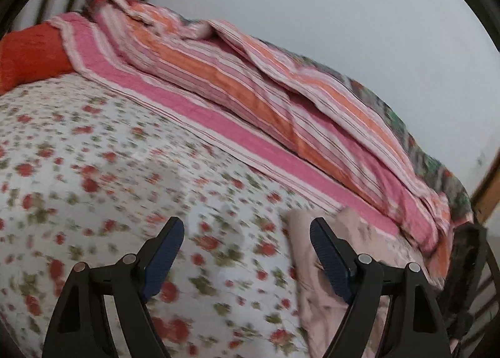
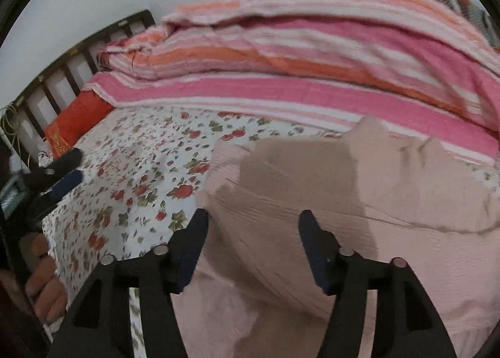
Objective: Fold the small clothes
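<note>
The left gripper (image 1: 247,236) hangs with jaws apart and empty over the floral sheet (image 1: 93,154), likely waiting its turn. To its right the pale pink garment (image 2: 390,201) lies crumpled beside the striped quilt (image 2: 312,61). The right gripper (image 2: 253,223) hovers spread over it, nothing pinched, seemingly placed to take a fresh hold for folding.

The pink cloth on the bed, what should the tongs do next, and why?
Probably lower the right tongs onto the pink cloth and pinch an edge. They hang open just above it, gripping nothing, and the cloth lies rumpled on the flowery sheet, not folded yet.
</note>
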A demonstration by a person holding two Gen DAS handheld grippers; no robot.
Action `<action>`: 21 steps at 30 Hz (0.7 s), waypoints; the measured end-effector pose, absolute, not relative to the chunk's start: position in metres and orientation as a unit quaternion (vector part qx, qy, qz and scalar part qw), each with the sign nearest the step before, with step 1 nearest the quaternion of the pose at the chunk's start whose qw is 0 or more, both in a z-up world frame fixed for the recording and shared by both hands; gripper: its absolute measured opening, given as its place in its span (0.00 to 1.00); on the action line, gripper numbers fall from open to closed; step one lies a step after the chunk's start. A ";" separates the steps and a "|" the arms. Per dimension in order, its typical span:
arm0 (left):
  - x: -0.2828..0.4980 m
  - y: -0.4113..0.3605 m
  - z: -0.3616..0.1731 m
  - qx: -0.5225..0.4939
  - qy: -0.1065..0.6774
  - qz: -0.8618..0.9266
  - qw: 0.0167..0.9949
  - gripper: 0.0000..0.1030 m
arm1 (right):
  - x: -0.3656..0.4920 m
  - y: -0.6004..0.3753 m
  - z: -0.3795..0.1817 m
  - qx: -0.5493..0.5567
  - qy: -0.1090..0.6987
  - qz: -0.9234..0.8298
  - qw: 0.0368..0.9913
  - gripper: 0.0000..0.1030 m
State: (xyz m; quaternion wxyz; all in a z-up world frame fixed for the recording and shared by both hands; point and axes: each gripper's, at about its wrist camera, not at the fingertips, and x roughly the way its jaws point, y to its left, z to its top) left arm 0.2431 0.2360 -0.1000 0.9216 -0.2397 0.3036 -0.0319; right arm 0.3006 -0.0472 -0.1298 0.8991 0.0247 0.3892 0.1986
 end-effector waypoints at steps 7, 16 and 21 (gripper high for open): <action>0.255 0.182 -0.108 -0.213 0.344 -0.125 0.906 0.78 | 0.252 -0.162 -0.113 0.037 0.330 0.090 0.939 0.65; 0.273 0.124 -0.137 -0.181 0.407 -0.150 0.883 0.37 | 0.245 -0.279 -0.153 0.037 0.362 -0.065 0.929 0.65; 0.276 0.105 -0.142 -0.138 0.398 -0.132 0.897 0.11 | 0.254 -0.297 -0.173 0.083 0.392 -0.038 0.915 0.65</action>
